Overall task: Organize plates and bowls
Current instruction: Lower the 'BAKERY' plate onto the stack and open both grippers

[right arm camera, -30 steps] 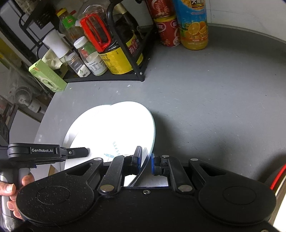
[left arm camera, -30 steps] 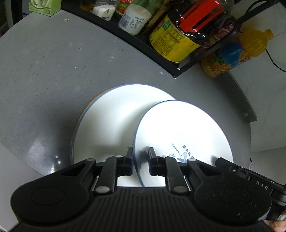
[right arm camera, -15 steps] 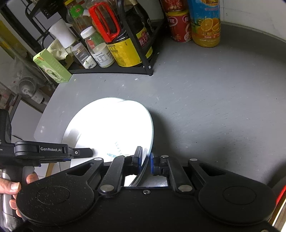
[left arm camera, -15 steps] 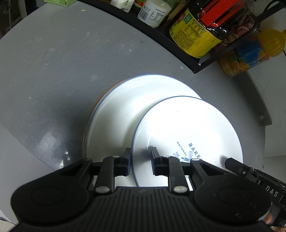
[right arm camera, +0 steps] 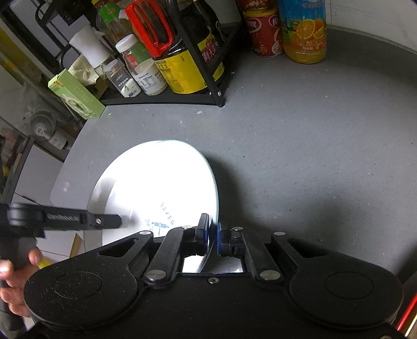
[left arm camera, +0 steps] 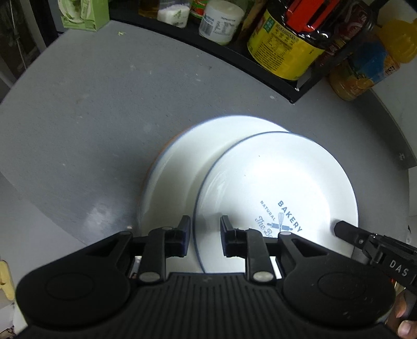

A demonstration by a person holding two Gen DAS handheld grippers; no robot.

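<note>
A glossy white round plate with a thin blue rim and a blue "BAKERY" print (left arm camera: 276, 187) lies tilted over a larger white plate with a blue rim (left arm camera: 179, 167), which sits flat on the matte, speckled grey worktop (left arm camera: 78, 104). An orange edge shows under the larger plate's left side; what it belongs to cannot be told.

In the left wrist view the left gripper (left arm camera: 202, 229) has its black fingers spread apart, one on each side of the printed plate's near-left rim; neither pad visibly touches it. The tip of the right gripper (right arm camera: 211, 234) enters this view at the plate's right edge. Behind stand a black metal rack (left arm camera: 260, 67), a dark bottle with a yellow label and red handle (left arm camera: 286, 44), a white jar (left arm camera: 221, 20), a green carton (left arm camera: 83, 13) and an orange juice bottle (left arm camera: 365, 67).

The right wrist view alone shows the plate's thin edge side-on, lifted above the worktop and casting a dark shadow to its right. Here the blue-padded fingers (right arm camera: 203, 232) are closed on the rim of the printed plate, one pad on its upper face and one beneath. This view also shows a red can (right arm camera: 263, 34) beside the juice bottle, and the bare hand (right arm camera: 15, 276) holding the left gripper's handle.
</note>
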